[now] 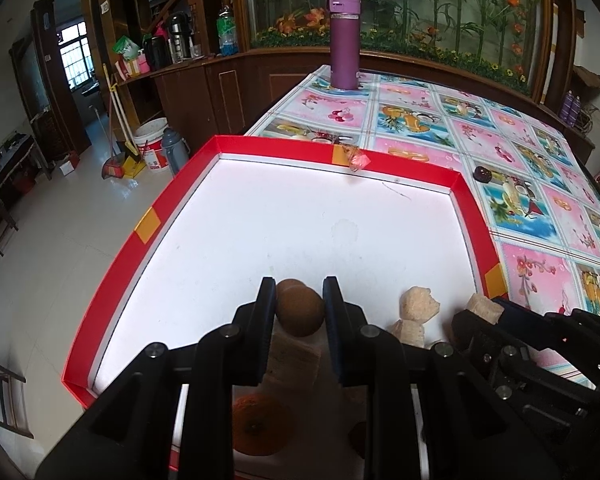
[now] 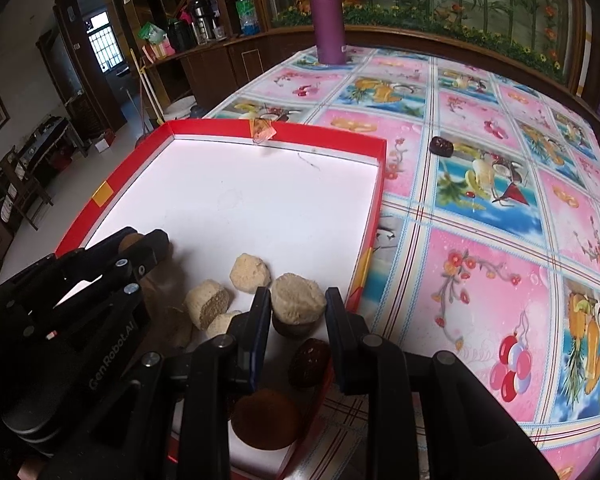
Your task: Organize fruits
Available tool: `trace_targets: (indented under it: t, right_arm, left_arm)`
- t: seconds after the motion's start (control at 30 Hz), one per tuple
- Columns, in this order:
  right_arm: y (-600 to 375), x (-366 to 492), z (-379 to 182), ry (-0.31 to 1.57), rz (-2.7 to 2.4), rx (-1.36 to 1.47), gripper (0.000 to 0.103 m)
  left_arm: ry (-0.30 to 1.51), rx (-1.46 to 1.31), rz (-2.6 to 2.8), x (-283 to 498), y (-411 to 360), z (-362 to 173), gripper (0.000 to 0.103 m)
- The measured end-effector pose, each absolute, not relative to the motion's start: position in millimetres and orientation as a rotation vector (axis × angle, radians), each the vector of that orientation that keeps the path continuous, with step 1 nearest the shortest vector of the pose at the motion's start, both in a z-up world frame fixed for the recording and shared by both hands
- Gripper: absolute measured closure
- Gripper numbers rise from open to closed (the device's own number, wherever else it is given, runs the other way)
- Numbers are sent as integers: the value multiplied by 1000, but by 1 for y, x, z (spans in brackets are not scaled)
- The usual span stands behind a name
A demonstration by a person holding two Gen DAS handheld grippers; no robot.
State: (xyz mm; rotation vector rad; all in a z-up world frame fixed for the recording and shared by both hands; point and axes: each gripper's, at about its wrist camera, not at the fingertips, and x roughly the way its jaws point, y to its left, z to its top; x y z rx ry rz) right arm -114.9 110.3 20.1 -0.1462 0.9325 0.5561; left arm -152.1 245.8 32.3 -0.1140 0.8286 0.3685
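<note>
The brown round fruit, with no long axis to speak of, sits clamped in the left gripper over the red-rimmed tray. The right gripper grips a beige lump, upright on a dark base. Farther off, a dark fruit lies on the tablecloth.

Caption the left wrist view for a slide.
Left gripper shut on a round brown fruit over the red-rimmed white tray, beige pieces beside it.
</note>
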Motion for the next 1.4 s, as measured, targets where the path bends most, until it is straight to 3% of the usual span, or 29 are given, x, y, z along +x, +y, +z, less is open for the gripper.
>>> trace_targets:
  t: [0.1,0.17,0.23,0.47,0.53,0.83,1.17,1.4]
  right_arm:
    - [110,-115,21,936,558,-152,76]
    - [110,-116,21,936,560,-158,76]
    - [110,-118,23,932,573,-163,72]
    - [97,-130,39,851,558,-176,58]
    - [90,-132,45,827,554,-166,55]
    - [61,-154,81,713,552,-147,49]
    - [32,-207,123,565,577,-140,40]
    - [13,-242,153,436,577,-119,23]
  left_arm:
    - [841,-121,379,-151,248,31,77]
    - [849,-118,392,-151,249,31,68]
    - [843,-122,403,-154,249,33,49]
    - [777,-102,443,-166,242,55,31]
    - [738,-101,464,-174,239,67,19]
    - [588,-81,492,-218,213,119,0]
    - [468,-56,559,-276,186,160,0]
    - [393,-32,536,-305,164,184,0]
